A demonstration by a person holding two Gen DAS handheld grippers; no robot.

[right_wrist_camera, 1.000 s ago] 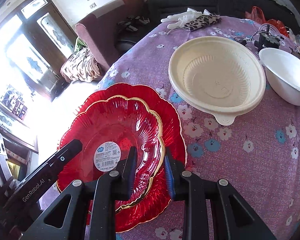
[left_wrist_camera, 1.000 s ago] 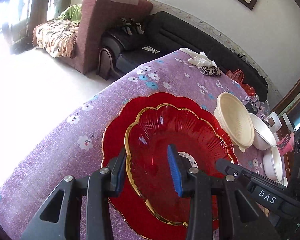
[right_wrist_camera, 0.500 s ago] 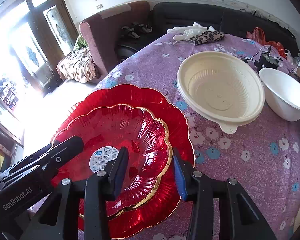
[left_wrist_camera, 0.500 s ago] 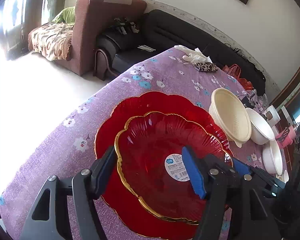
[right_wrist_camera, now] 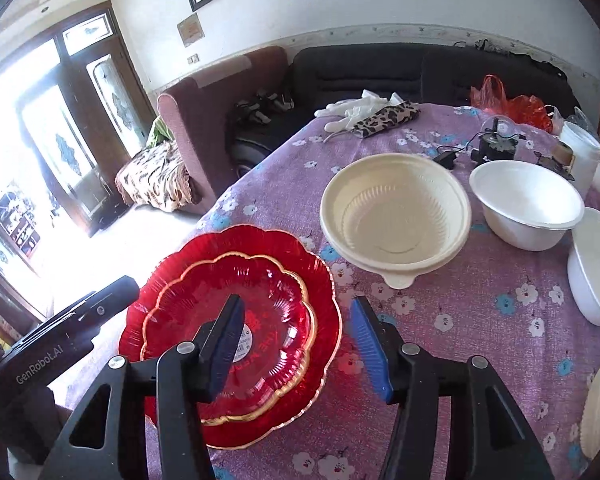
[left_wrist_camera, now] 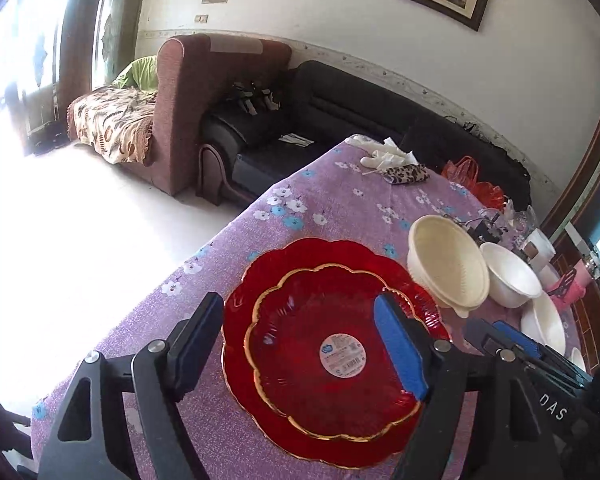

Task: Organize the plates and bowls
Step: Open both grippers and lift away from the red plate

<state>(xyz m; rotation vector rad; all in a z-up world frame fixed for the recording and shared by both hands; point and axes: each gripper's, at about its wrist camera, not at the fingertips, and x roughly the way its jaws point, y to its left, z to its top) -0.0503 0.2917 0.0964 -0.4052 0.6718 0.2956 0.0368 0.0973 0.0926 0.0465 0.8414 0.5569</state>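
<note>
A small red gold-rimmed plate (left_wrist_camera: 324, 356) (right_wrist_camera: 260, 316) lies nested on a larger red scalloped plate (left_wrist_camera: 340, 254) (right_wrist_camera: 236, 240) on the purple flowered tablecloth. My left gripper (left_wrist_camera: 300, 344) is open and empty, raised above the plates. My right gripper (right_wrist_camera: 296, 344) is open and empty, above the plates' right edge. A cream ribbed bowl (left_wrist_camera: 446, 266) (right_wrist_camera: 396, 214) stands to the right of the plates. A white bowl (left_wrist_camera: 510, 274) (right_wrist_camera: 526, 204) and another white bowl (left_wrist_camera: 544, 324) (right_wrist_camera: 594, 264) follow further right.
Gloves and a leopard-print pouch (right_wrist_camera: 384, 118) lie at the table's far end, with a red bag (right_wrist_camera: 508, 104), cables and white containers (right_wrist_camera: 580, 152) at the far right. The table's left edge (left_wrist_camera: 204, 248) drops to the floor. Sofas stand beyond.
Both grippers opened wide and pulled up and back from the small red plate, which stays nested on the large one.
</note>
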